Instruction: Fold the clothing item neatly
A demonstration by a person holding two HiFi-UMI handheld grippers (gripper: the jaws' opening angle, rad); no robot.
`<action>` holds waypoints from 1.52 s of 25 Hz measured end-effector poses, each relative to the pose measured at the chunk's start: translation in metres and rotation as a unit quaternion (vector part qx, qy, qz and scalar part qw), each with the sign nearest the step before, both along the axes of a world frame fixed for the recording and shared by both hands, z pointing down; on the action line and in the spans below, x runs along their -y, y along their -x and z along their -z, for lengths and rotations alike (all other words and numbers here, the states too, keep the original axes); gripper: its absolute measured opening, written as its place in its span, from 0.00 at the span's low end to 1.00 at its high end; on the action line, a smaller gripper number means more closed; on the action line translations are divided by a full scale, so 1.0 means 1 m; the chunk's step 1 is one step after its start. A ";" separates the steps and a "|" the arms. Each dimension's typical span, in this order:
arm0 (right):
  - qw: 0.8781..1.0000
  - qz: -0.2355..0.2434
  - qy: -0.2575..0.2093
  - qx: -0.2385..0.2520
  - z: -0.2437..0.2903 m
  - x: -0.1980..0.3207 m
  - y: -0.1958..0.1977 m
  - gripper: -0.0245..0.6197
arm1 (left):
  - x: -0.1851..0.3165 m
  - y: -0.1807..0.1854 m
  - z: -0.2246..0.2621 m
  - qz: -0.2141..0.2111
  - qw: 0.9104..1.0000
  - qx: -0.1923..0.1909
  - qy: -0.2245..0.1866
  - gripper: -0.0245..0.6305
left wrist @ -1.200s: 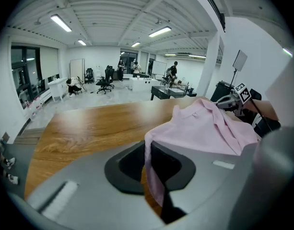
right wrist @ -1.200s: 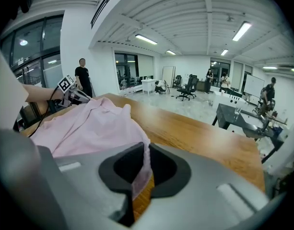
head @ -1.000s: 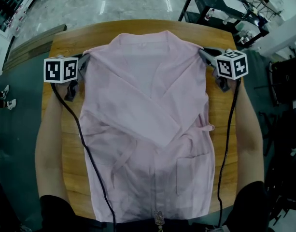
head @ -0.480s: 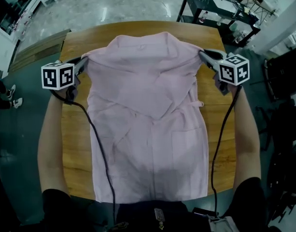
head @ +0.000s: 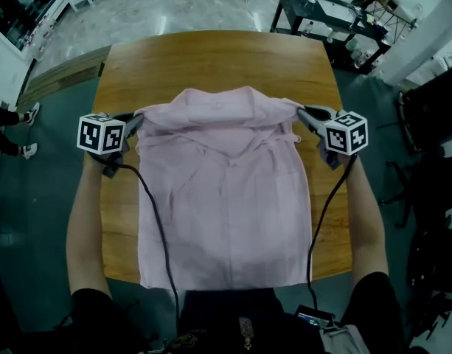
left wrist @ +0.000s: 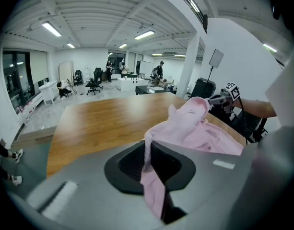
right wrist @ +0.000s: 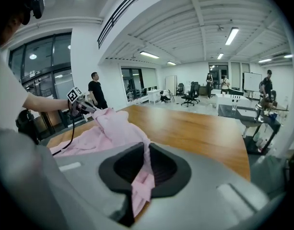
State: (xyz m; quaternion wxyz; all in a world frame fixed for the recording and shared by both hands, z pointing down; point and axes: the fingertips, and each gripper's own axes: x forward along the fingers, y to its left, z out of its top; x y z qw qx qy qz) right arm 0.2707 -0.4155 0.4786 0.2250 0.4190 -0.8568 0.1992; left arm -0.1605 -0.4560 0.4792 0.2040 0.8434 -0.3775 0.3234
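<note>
One shirt (head: 226, 205) on one table (head: 211, 57). My left gripper (head: 135, 122) at 9 o'clock and right gripper (head: 304, 113) at 3 each pinch its top fold.

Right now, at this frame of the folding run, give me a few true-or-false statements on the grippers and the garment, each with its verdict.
1. The left gripper is shut on a top corner of the pink garment. True.
2. The right gripper hangs open with nothing between its jaws. False: it is shut on the garment's other top corner, with pink cloth pinched between its jaws.
3. Most of the garment rests on the wooden table. True.
4. The garment covers the whole tabletop. False: the far part of the table, beyond the garment's top edge, is bare wood.
</note>
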 end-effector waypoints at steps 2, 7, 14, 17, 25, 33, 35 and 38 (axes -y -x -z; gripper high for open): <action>1.000 0.006 0.019 -0.004 -0.015 -0.016 0.003 0.09 | -0.012 0.003 -0.016 -0.006 1.000 0.006 0.022 0.09; 0.998 0.005 0.063 -0.024 -0.059 -0.038 0.011 0.09 | -0.030 0.005 -0.057 -0.007 0.996 0.014 0.083 0.09; 0.993 0.009 0.103 -0.062 -0.103 -0.055 0.012 0.09 | -0.058 0.008 -0.111 -0.008 0.987 0.046 0.155 0.09; 0.992 -0.001 0.110 -0.067 -0.116 -0.057 0.012 0.09 | -0.060 0.006 -0.118 0.000 0.987 0.041 0.156 0.09; 0.990 0.016 0.107 -0.093 -0.114 -0.063 0.019 0.19 | -0.071 0.006 -0.109 0.000 0.988 0.009 0.151 0.22; 0.992 0.007 0.081 -0.099 -0.074 -0.081 0.023 0.28 | -0.091 0.039 -0.079 0.005 0.993 0.037 0.115 0.33; 0.992 0.004 0.074 -0.099 -0.060 -0.092 0.025 0.28 | -0.097 0.043 -0.064 0.018 0.995 0.020 0.095 0.33; 0.995 -0.007 0.058 -0.087 -0.040 -0.111 0.038 0.28 | -0.111 0.040 -0.035 0.042 0.997 -0.025 0.054 0.19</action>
